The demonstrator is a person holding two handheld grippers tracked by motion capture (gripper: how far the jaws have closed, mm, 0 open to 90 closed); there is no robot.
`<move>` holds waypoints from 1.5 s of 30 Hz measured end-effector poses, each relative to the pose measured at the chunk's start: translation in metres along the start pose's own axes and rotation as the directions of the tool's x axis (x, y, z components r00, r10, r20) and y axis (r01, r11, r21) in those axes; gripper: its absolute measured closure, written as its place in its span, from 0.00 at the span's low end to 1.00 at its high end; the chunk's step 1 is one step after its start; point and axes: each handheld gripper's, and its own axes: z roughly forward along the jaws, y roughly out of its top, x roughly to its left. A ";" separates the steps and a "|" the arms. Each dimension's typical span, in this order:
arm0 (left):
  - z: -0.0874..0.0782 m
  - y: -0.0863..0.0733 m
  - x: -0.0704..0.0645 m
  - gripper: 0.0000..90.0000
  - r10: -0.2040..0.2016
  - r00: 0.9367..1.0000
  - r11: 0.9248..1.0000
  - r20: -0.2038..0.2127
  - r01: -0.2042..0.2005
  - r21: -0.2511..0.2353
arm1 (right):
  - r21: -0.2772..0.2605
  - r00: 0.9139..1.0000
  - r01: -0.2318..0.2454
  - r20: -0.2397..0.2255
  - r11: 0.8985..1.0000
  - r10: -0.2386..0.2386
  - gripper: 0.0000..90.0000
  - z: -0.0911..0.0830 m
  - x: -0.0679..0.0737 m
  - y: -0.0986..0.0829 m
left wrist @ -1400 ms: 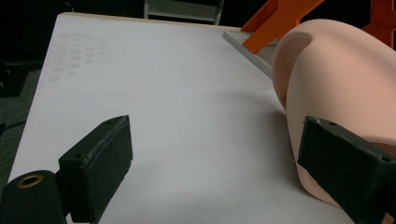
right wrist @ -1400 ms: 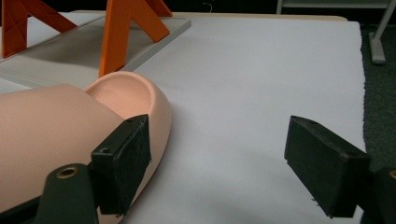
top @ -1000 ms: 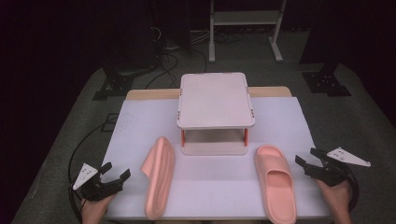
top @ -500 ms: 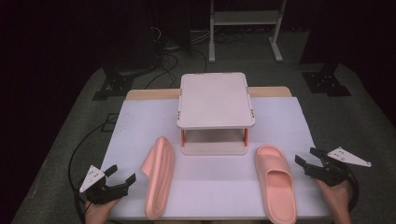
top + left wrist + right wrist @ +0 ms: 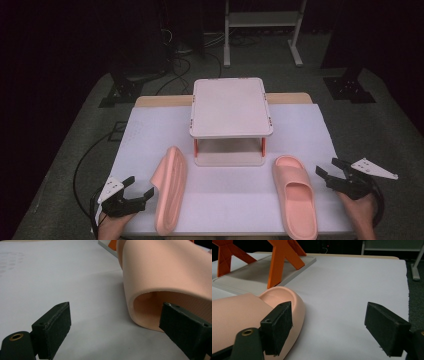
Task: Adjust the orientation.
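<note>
- Movement over the last second belongs to my left gripper [image 5: 138, 190]: it has travelled from the table's left edge inward and now sits just beside the left slipper [image 5: 170, 192], jaws spread wide.
- Left gripper view confirms the approach: the slipper's strap [image 5: 160, 277] arches close ahead, one pad [image 5: 186, 327] already in front of the strap's opening, the other pad [image 5: 53, 327] over bare white table cover [image 5: 62, 277]. No contact that I can see.
- Left slipper lies tipped on its side, near the front edge, to the left of the two-tier rack [image 5: 230, 107].
- Right gripper [image 5: 336, 175] has not shifted; it hangs open just right of the right slipper [image 5: 295, 200], which lies sole-down.
- Right gripper view shows that slipper's rounded end [image 5: 284, 298] beside the left-hand pad [image 5: 278, 330], rack legs [image 5: 284, 257] beyond.
- I judge the left grasp is the step in hand; it looks set to pinch the strap next.
</note>
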 end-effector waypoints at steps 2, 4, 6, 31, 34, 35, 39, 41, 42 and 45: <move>0.001 0.000 0.000 0.11 0.003 1.000 1.000 0.002 -0.003 0.005 | -0.001 1.000 -0.001 0.000 1.000 0.001 0.24 0.000 0.000 0.000; 0.005 0.001 -0.002 0.11 0.004 1.000 1.000 0.005 -0.004 0.014 | -0.003 1.000 -0.001 -0.002 1.000 0.001 0.24 0.000 0.000 0.000; 0.005 0.002 -0.002 0.11 0.002 1.000 1.000 0.005 -0.003 0.014 | -0.006 1.000 0.001 -0.001 1.000 -0.001 0.24 0.000 0.001 0.000; 0.025 0.011 -0.011 0.31 -0.003 0.999 0.998 0.053 -0.001 0.066 | -0.009 1.000 -0.004 -0.010 1.000 0.004 0.24 0.002 0.002 0.000; 0.026 0.011 -0.011 0.37 0.003 0.998 0.997 0.066 -0.008 0.076 | -0.015 1.000 -0.010 -0.009 1.000 0.010 0.24 0.000 0.002 0.000; 0.027 0.011 -0.012 0.37 -0.005 0.998 0.997 0.070 -0.001 0.080 | -0.015 1.000 -0.010 -0.009 1.000 0.010 0.24 0.000 0.002 0.000; 0.028 0.013 -0.014 0.45 -0.004 0.996 0.997 0.091 -0.003 0.081 | -0.021 1.000 -0.013 -0.007 1.000 0.013 0.24 -0.001 0.002 0.001; 0.029 0.014 -0.016 0.51 0.003 0.995 0.996 0.098 -0.011 0.085 | -0.020 1.000 -0.011 -0.008 1.000 0.011 0.24 -0.001 0.002 0.001; 0.029 0.014 -0.017 0.53 -0.001 0.995 0.997 0.100 -0.007 0.082 | -0.017 1.000 -0.011 -0.009 1.000 0.011 0.24 0.000 0.002 0.000; 0.030 0.015 -0.017 0.56 -0.001 0.995 0.997 0.103 -0.007 0.078 | -0.018 1.000 -0.015 -0.012 1.000 0.015 0.24 -0.001 0.002 0.001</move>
